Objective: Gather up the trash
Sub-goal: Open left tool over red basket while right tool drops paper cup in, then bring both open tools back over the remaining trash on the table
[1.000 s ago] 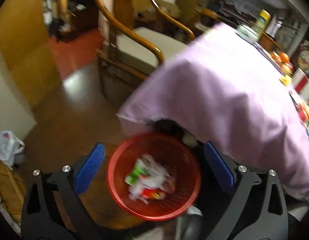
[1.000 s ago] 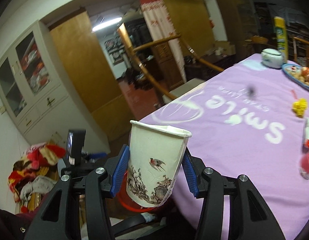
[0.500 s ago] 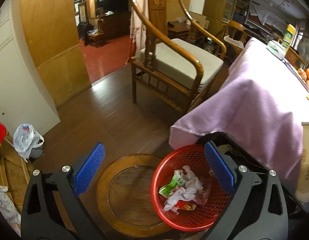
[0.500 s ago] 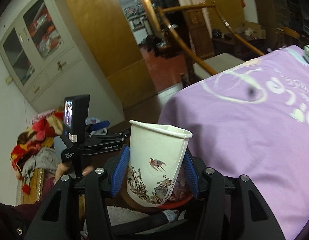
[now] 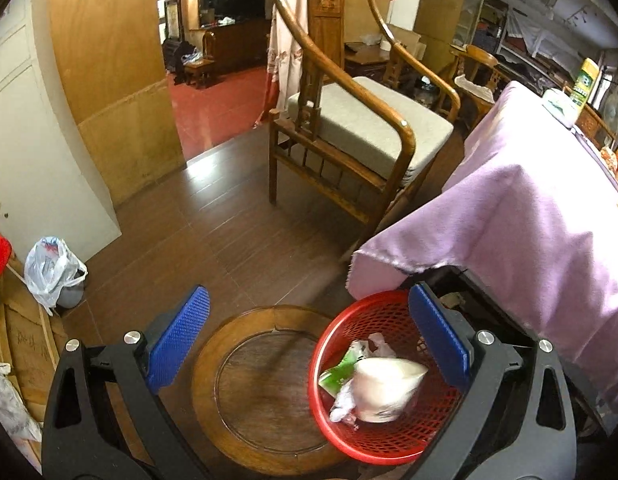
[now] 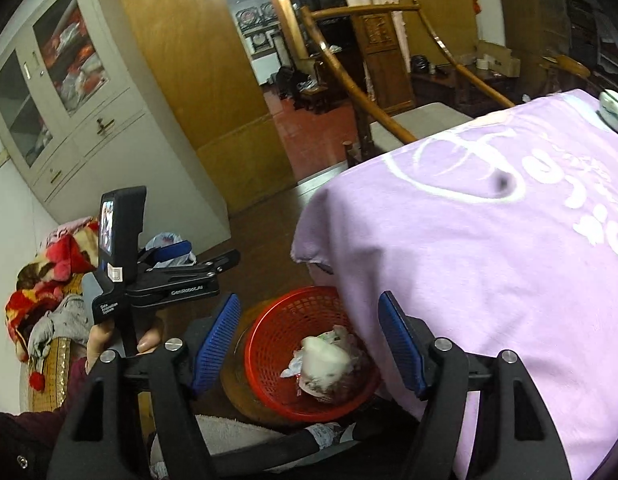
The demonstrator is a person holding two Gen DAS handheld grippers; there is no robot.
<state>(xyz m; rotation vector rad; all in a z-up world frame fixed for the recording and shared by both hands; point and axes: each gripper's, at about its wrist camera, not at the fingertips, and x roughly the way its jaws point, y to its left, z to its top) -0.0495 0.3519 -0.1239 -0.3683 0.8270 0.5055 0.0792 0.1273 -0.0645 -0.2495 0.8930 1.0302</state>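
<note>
Cup [image 6: 325,364] now lies blurred in the basket [image 6: 277,320], released by the right gripper [image 6: 309,344], jaws just opened wide and empty; one item binned.

Place: a lived-in home, a dining or sitting room.
Seating: a carved wooden armchair [image 5: 349,120] with a grey cushion is seen beside the table.
Table: a purple tablecloth [image 6: 489,260] printed with white lettering is draped over it.
Floor: dark wood boards are laid here; red flooring is seen through the doorway.
Storage: a white cabinet [image 6: 69,112] with glass doors is filled with folded textiles.
Clutter: blankets [image 6: 49,272] are piled by the wall; a red waste basket [image 5: 389,380] is set on the floor.
</note>
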